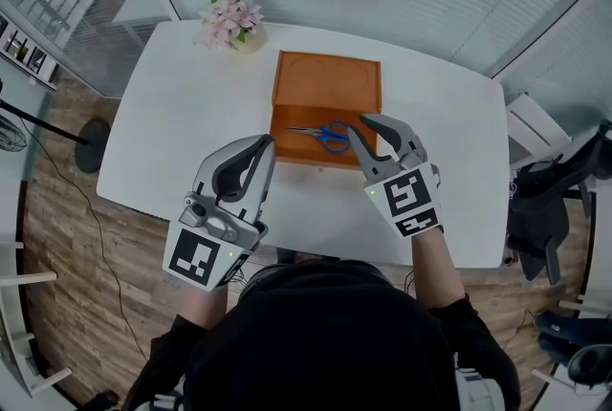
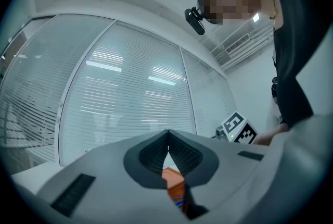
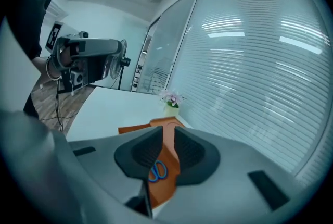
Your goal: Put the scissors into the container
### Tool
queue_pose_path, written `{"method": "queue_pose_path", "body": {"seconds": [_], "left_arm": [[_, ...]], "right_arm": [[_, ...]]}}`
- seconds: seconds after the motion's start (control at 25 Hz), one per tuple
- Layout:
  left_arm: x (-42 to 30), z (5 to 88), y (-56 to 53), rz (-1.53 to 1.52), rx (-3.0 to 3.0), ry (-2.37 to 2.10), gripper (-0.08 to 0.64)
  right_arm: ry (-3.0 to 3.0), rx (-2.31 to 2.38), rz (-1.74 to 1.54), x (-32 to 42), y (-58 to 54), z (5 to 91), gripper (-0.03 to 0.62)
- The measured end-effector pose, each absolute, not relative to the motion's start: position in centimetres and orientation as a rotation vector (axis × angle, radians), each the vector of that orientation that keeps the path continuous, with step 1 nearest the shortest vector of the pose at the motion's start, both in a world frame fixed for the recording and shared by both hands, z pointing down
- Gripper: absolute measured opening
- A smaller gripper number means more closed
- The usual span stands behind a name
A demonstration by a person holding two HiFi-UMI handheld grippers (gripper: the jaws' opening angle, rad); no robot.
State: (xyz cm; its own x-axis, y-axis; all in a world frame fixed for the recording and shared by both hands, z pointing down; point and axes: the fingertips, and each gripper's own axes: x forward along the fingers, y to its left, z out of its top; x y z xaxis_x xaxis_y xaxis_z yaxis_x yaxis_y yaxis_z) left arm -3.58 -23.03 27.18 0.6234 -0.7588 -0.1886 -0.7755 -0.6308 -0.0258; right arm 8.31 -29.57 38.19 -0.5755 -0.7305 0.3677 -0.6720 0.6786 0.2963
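Both tools are hovering empty above the near side of the white table [image 1: 172,113]: the left gripper [image 1: 265,143] is showing its jaws pressed together, the right gripper [image 1: 359,122] is holding its jaws a little apart on nothing. The scissors [image 1: 323,134] are lying inside the orange container [image 1: 325,79], so the task is looking finished to me, with nothing left to place.

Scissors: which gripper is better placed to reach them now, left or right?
Right. The right gripper, jaws apart, sits just beside the blue handles of the scissors on the orange container; the left gripper is shut and farther from them.
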Motion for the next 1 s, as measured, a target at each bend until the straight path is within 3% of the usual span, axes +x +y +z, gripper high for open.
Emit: {"method": "queue_pose_path", "body": {"seconds": [0.64, 1.0], "left_arm": [[-2.5, 26.9, -23.0, 0.254, -2.742, 1.267, 0.011], [-2.5, 26.8, -23.0, 0.264, -2.745, 1.258, 0.011]], "right_arm": [[-2.605, 1.248, -0.188, 9.7, -27.8, 32.7, 0.010], [-2.674, 1.256, -0.217, 9.2, -26.8, 30.7, 0.008]]}}
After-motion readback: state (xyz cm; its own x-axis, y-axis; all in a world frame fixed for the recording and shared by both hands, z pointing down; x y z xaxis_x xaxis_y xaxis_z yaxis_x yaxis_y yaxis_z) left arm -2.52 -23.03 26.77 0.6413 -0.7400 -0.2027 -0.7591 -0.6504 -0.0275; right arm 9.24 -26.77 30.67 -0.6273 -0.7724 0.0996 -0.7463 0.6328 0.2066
